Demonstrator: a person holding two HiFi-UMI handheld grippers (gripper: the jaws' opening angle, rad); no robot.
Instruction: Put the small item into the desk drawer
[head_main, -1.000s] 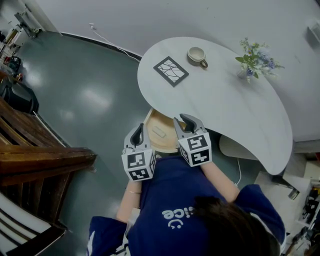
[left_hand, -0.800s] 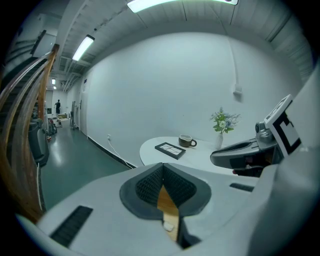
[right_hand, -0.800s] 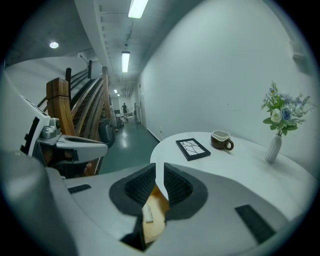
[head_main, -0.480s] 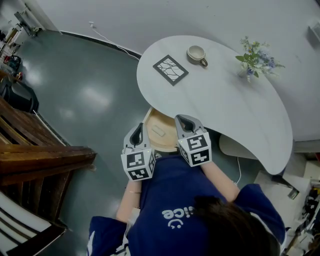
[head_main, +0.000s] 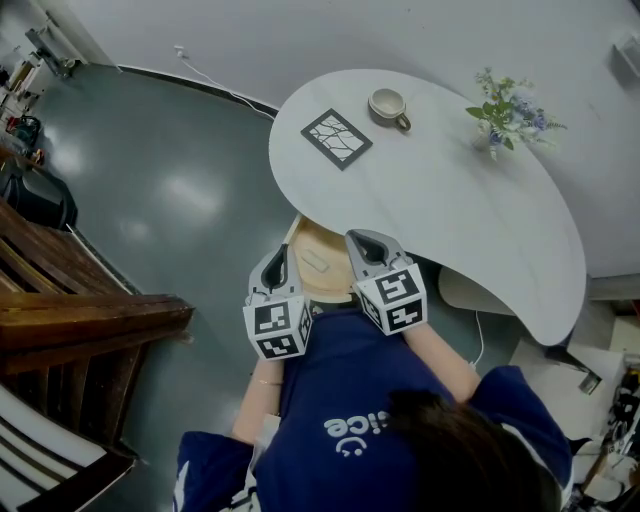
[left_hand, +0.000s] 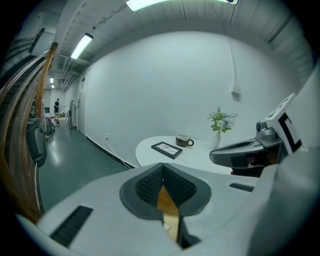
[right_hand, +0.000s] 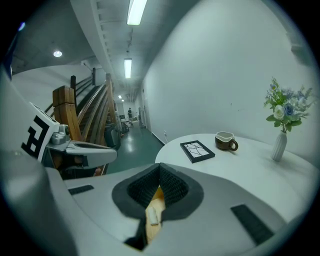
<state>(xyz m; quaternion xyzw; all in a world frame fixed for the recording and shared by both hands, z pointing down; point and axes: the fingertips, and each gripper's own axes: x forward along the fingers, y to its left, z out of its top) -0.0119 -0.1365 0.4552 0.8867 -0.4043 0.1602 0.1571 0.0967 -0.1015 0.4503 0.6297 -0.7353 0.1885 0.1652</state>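
Note:
The small white item (head_main: 316, 262) lies flat in the open wooden drawer (head_main: 326, 238) under the white table's near edge. My right gripper (head_main: 358, 240) hovers over the drawer's right side. Its jaws have just been closing and now meet, shut with nothing between them. The right gripper view looks past its shut jaws (right_hand: 160, 170) down onto the item (right_hand: 151, 216) on the drawer floor (right_hand: 158, 196). At the drawer's left edge my left gripper (head_main: 282, 252) is shut and empty; its tips (left_hand: 162, 167) meet above a strip of drawer wood (left_hand: 168, 206).
On the white rounded table (head_main: 450, 200) sit a black framed picture (head_main: 336, 138), a cup (head_main: 387, 105) and a vase of flowers (head_main: 505, 115). Wooden stairs (head_main: 80, 320) stand at the left over a grey floor. The person's torso is close behind the drawer.
The right gripper's jaws, apart a second ago, have closed together. The left gripper and the item in the drawer have stayed put.

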